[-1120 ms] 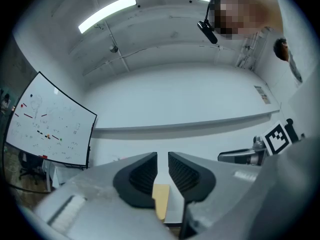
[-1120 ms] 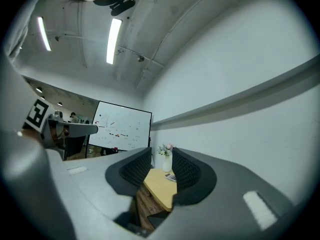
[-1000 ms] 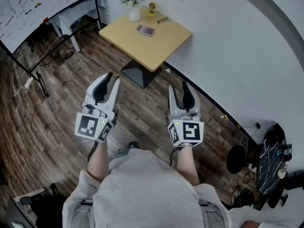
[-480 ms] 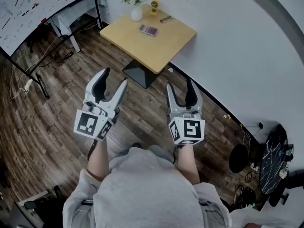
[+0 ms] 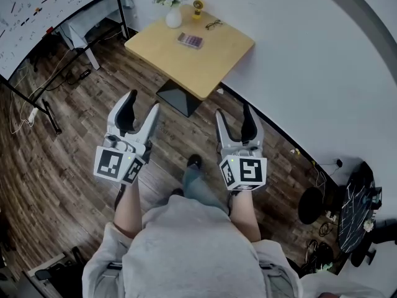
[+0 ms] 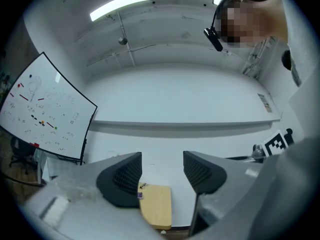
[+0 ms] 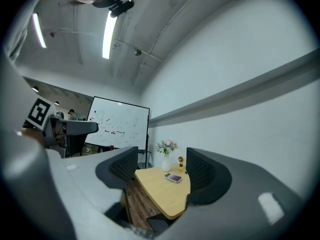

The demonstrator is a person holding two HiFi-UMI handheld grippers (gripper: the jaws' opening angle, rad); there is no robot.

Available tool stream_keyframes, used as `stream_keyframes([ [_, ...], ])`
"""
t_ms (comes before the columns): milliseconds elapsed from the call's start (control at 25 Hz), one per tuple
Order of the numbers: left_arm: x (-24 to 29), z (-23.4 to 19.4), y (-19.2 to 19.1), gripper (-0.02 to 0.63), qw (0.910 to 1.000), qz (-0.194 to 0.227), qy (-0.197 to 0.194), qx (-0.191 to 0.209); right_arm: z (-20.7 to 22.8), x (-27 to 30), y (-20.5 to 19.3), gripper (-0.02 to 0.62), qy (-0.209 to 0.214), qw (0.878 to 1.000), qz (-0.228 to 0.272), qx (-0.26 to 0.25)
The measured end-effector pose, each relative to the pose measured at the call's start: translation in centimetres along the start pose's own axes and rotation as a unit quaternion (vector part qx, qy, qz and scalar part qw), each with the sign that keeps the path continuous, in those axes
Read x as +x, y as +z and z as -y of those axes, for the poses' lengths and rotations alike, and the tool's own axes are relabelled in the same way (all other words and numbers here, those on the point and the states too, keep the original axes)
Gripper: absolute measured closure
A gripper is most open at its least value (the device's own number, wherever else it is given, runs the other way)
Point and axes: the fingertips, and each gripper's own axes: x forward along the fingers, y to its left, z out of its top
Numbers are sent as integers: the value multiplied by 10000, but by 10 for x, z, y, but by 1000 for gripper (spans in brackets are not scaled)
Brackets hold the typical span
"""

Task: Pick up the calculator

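Observation:
The calculator (image 5: 190, 40) lies flat on a small wooden table (image 5: 205, 67) by the white wall, far ahead of both grippers. My left gripper (image 5: 142, 104) and right gripper (image 5: 233, 112) are held side by side over the wood floor, pointing toward the table. Both sets of jaws are opening, and nothing is between them. In the right gripper view the calculator (image 7: 173, 178) shows on the table (image 7: 162, 194) between the distant jaws of that gripper (image 7: 161, 170). The left gripper view has the table (image 6: 156, 211) low between its jaws.
On the table's far edge stand a white vase of flowers (image 5: 173, 18), a small yellow object (image 5: 198, 7) and a pair of glasses (image 5: 213, 24). A whiteboard on a stand (image 5: 37, 11) is at the left, and cables and dark equipment (image 5: 356, 210) at the right. The person's foot (image 5: 194, 162) shows below.
Both grippers' jaws have spread wider. The person has stepped forward, with a foot now showing between the arms, and both grippers have shifted slightly.

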Motion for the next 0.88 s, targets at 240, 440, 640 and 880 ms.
stream_keyframes([
  [240,31,-18,-9,351,9999,-67,41,128,11,42,-7,302,87,9999,23,53],
  [440,66,-45,-9,351,9997,-43,133,220,21,90,-4,302,205,9997,98,83],
  [640,102,-66,-11,351,9995,-32,222,213,39,131,-3,302,283,9995,118,122],
  [880,144,-83,-14,351,9992,2,314,237,60,175,-1,302,394,9990,169,121],
])
